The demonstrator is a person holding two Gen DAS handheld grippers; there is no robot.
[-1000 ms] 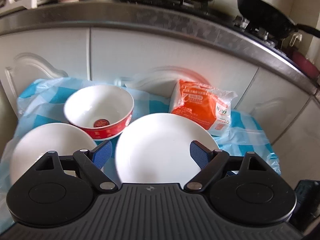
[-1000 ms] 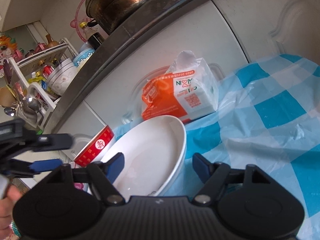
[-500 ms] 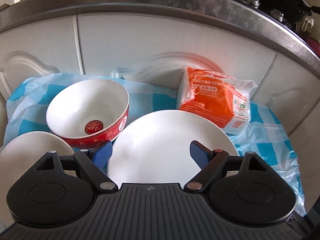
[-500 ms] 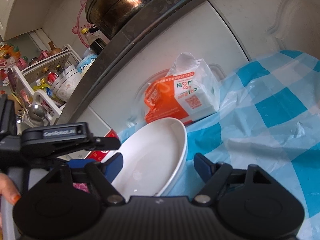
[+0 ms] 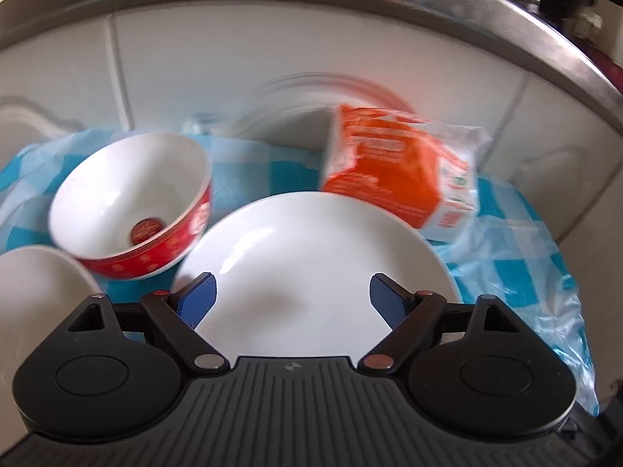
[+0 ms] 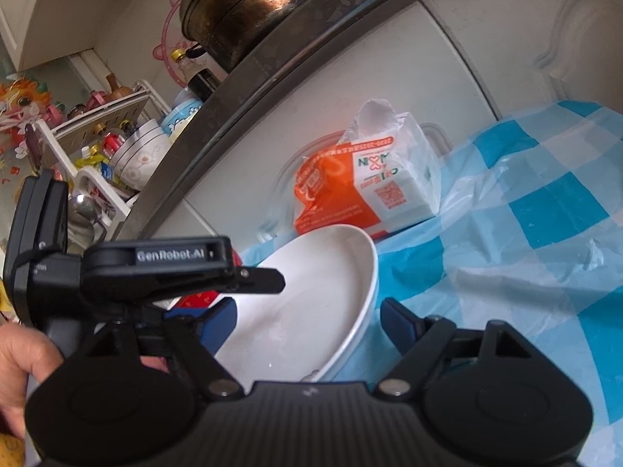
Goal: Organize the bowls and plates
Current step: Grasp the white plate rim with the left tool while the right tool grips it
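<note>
- Left hand-held gripper [image 5: 292, 297] spread above white plate [image 5: 311, 268], nothing pinched.
- Right hand-held gripper [image 6: 307, 321] spread, just been widening, straddling the plate's rim; contact unclear.
- Red bowl [image 5: 132, 206] just beside plate on checkered cloth [image 6: 545, 214].
- Orange packet [image 5: 397, 171] behind.

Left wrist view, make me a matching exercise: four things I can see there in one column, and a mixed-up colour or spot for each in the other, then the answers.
Things:
1. bowl
2. large plate
3. tissue pack
4. tablecloth

Descriptions:
A. blue and white checks, under everything
B. red outside, white inside, left of the large plate
C. orange and white wrapper, against the cabinet door
D. plain white, straight ahead of the open left gripper

Pairs: 1-B, 2-D, 3-C, 4-A
</note>
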